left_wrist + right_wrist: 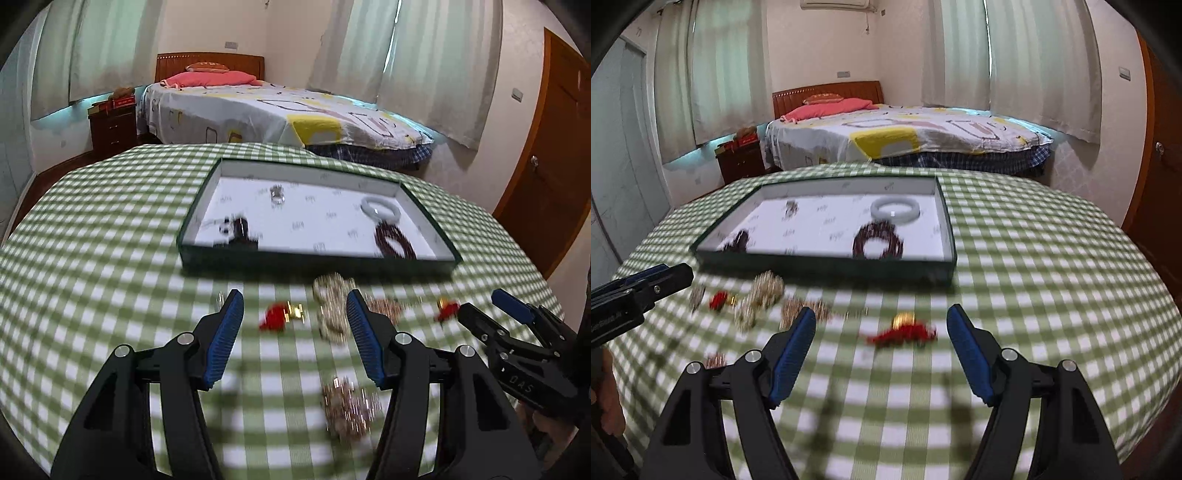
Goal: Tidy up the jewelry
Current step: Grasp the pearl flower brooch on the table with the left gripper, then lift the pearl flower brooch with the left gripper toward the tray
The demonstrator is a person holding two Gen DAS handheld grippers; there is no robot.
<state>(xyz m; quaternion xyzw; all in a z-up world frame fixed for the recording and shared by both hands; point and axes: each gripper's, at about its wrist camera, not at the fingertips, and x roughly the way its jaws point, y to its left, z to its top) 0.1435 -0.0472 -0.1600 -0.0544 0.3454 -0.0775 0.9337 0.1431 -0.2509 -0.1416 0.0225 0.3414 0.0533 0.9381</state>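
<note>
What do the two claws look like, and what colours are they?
Both match. The left claw has black plastic arms shaped like angled struts with cut-out holes, round silver bolts at the joints, and ribbed blue pads lining its fingers. The right claw is built the same, and white letters are printed on its black body in the left view.

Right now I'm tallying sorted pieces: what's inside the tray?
Inside the tray: a white bangle, a dark beaded bracelet, a small silver piece and a blurred dark piece. The near wall hides its front floor strip.
</note>
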